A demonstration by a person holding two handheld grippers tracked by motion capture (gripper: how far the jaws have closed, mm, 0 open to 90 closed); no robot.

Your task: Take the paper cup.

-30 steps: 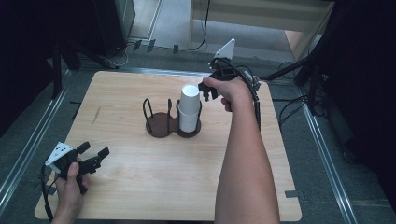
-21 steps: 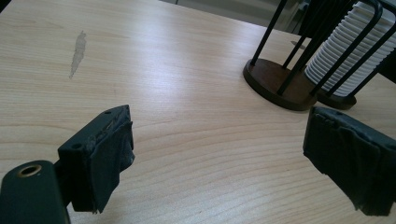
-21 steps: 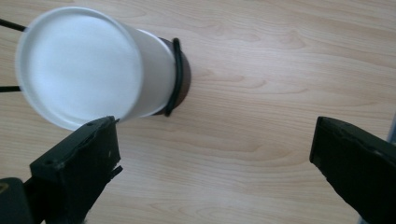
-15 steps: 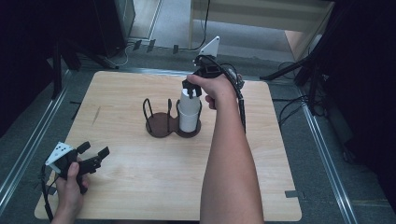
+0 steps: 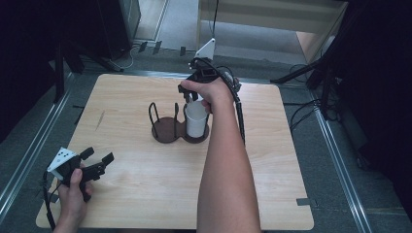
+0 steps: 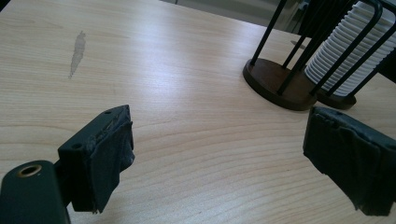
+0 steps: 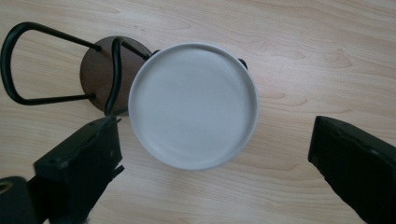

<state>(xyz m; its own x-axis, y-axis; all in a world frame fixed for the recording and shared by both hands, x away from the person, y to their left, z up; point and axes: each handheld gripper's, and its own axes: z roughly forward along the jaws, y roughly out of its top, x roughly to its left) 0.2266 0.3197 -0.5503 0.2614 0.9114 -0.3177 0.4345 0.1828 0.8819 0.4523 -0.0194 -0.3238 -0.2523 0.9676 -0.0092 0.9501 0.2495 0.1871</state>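
**Jaws wide on both grippers, white cup stack in the rack**

Fingers (image 6: 105,158) of the left gripper (image 5: 92,162) stand wide apart with nothing between them, their dark padded faces turned toward each other over bare wood. In the high view this gripper sits low at the near left corner of the table (image 5: 126,204), held in the person's left hand (image 5: 73,191), with its grey three-cornered plate on top and its nose aimed toward the middle of the board. In the left gripper view a pale grey smear (image 6: 77,51) marks the wood ahead and to the left.

Farther in, near the middle of the table, stands the rack (image 5: 167,124): two round dark wooden bases joined side by side, each ringed by black wire loops. The left bay holds nothing. The right bay holds the white cup stack (image 5: 196,119), upright, its ribbed side showing between the wires in the left gripper view.

Right above that stack hangs the right gripper (image 5: 192,94), pointing down, held in the right hand (image 5: 214,92), whose forearm reaches across the table. In the right gripper view its jaws are spread wide on either side of the stack's round white top (image 7: 193,105), clear of it on both sides. A black cable trails from this gripper along the arm.
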